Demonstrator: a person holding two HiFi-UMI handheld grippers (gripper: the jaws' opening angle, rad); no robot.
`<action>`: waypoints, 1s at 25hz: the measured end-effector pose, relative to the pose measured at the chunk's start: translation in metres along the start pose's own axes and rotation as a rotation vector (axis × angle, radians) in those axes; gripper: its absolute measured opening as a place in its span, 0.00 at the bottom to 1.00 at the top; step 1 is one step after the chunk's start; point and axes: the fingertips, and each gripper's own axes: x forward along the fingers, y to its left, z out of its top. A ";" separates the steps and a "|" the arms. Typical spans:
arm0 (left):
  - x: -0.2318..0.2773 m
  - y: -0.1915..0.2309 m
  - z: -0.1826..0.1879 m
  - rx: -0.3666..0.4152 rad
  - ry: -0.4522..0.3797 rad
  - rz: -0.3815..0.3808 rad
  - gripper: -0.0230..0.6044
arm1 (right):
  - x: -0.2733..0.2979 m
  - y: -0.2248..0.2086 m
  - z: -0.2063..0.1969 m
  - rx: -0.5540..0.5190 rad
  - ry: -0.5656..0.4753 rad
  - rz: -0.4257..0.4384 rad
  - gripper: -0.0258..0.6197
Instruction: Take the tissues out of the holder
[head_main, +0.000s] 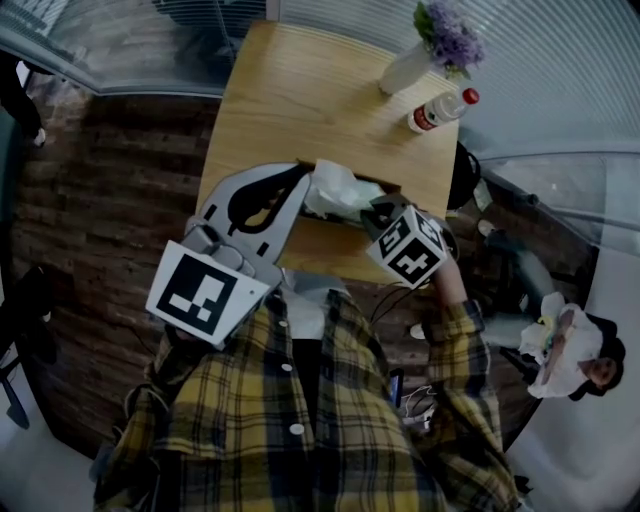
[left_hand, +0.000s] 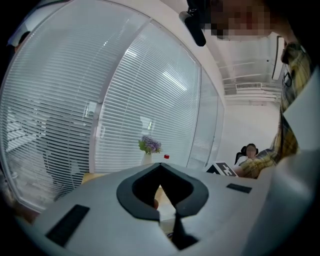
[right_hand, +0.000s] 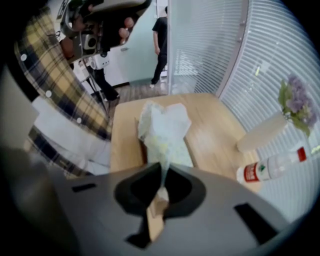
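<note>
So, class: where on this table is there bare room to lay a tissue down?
Free: the far left of the table, between the tissue holder and the far edge. Crowded: the far right corner, with vase and bottle, and the near edge around the holder.

The tissue (right_hand: 163, 125) runs from between the right tongs (right_hand: 161, 192) down into the holder (head_main: 388, 186) on the tabletop (head_main: 300, 90). The left tongs (head_main: 296, 182) sit just left of it. Beyond the right tongs, rightward, the vase (right_hand: 262, 132) and bottle (right_hand: 267, 167) stand side by side.
</note>
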 end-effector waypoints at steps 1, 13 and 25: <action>0.001 -0.001 0.001 0.004 -0.002 -0.002 0.05 | -0.003 0.000 0.000 -0.002 -0.001 -0.003 0.06; 0.008 -0.008 0.012 0.034 -0.014 -0.027 0.05 | -0.045 0.004 0.028 -0.009 -0.116 -0.076 0.06; 0.011 -0.005 0.022 0.070 -0.024 -0.027 0.05 | -0.115 -0.006 0.060 0.099 -0.367 -0.203 0.06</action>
